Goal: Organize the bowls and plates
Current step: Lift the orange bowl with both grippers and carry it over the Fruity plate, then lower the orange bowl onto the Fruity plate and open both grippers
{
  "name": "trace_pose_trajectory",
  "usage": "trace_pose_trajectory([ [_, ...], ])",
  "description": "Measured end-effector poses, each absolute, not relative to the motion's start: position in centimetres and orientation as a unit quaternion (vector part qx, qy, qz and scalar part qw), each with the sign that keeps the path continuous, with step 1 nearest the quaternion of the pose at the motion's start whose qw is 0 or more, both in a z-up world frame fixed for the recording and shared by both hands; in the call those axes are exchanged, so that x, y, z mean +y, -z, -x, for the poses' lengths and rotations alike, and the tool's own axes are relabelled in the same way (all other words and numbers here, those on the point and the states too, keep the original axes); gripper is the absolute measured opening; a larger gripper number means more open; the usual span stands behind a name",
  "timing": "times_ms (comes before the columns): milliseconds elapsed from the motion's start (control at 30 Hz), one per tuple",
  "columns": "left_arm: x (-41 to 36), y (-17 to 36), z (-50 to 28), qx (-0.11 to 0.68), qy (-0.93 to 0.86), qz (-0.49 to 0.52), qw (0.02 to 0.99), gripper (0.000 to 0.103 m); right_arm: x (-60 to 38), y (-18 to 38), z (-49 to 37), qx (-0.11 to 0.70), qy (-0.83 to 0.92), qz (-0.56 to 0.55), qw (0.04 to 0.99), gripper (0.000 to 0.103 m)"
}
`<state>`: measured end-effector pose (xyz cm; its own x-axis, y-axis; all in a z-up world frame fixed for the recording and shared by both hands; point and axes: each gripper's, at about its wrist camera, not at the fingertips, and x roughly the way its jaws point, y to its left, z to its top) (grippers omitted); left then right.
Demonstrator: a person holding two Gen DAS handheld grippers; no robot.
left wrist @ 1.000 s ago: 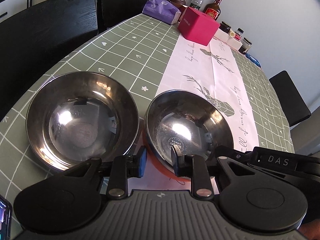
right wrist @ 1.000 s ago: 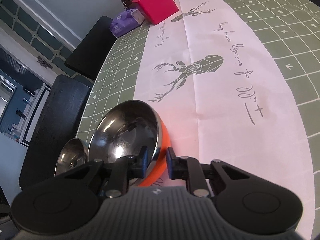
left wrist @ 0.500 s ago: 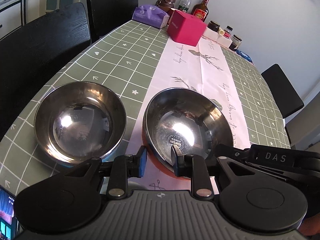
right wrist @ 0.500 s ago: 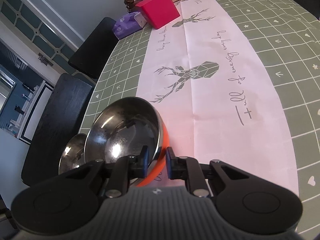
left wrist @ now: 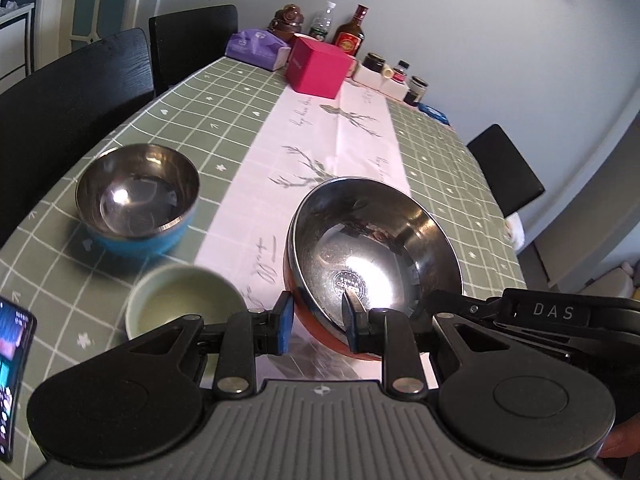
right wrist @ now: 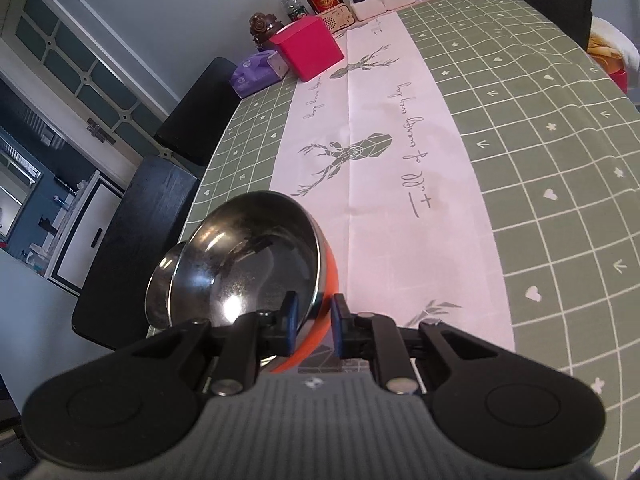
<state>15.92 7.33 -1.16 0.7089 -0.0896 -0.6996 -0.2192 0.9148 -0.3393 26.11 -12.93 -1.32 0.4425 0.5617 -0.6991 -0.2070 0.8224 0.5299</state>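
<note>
An orange bowl (left wrist: 372, 248) with a shiny steel inside hangs above the table, tilted. My left gripper (left wrist: 318, 324) is shut on its near rim, one pad outside and one inside. My right gripper (right wrist: 314, 318) is shut on the rim of the same orange bowl (right wrist: 256, 264), with its body showing at the right of the left wrist view. A blue bowl (left wrist: 136, 204) with a steel inside stands on the green tablecloth to the left. A small pale green bowl (left wrist: 184, 304) sits nearer, just left of my left gripper's fingers.
A phone (left wrist: 12, 380) lies at the near left edge. At the table's far end stand a pink box (left wrist: 320, 66), a purple tissue pack (left wrist: 256, 46), bottles and jars. Black chairs (left wrist: 72, 92) line the left side, with another at the right. A pale runner (right wrist: 384, 168) crosses the middle.
Both grippers have risen and pulled back with the orange bowl, which now hangs away from the blue bowl. The pale green bowl and more of the phone have come into view.
</note>
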Motion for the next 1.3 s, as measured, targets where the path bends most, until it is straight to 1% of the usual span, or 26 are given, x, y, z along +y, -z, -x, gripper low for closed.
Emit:
trace_pose_trajectory([
  [367,3.4,1.2,-9.4,0.400,0.009,0.164,0.902,0.029,-18.3,2.4,-18.2,0.497,-0.229,-0.213,0.809,0.016],
  [633,1.6,1.7,-6.4,0.426,0.050,0.139,0.892,0.029,-20.8,2.7,-13.9,0.515,-0.229,-0.207,0.799,0.017],
  [1067,1.2,4.3,-5.1,0.498,0.087,0.129,0.853,0.029,-22.0,4.4,-11.8,0.555,-0.223,-0.189,0.779,0.017],
  [1300,1.0,5.0,-4.9,0.511,0.091,0.137,0.844,0.030,-22.0,5.1,-11.9,0.565,-0.221,-0.182,0.774,0.018],
])
